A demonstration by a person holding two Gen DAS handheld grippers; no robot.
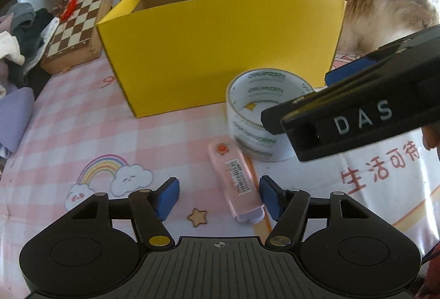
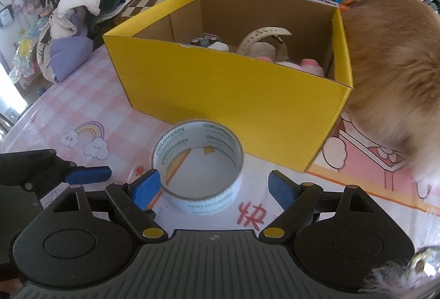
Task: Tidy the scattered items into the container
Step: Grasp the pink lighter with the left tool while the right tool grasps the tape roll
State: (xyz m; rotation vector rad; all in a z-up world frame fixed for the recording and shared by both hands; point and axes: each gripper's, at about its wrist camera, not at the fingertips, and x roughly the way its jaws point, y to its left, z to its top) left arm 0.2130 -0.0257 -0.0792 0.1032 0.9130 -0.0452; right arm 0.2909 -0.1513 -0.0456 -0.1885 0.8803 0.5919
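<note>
The picking-up step was under way, with two things still out on the desk (image 1: pixel 68 120) in front of the yellow box (image 1: pixel 220 51): a pink case (image 1: pixel 236 183) was straddled by the half-open fingers of the left gripper (image 1: pixel 218 198), close to the one at 3 o'clock but not yet squeezed. A roll of tape (image 2: pixel 198 167) stood at 12 o'clock from the right gripper (image 2: pixel 213 189), whose fingers were spread wide, with the roll's near rim just between them and nothing held. Next, each pair of fingers would likely need to be closed on its thing, and both things lifted over the box wall, where a belt (image 2: pixel 264 37) and soft toys were already lying.
</note>
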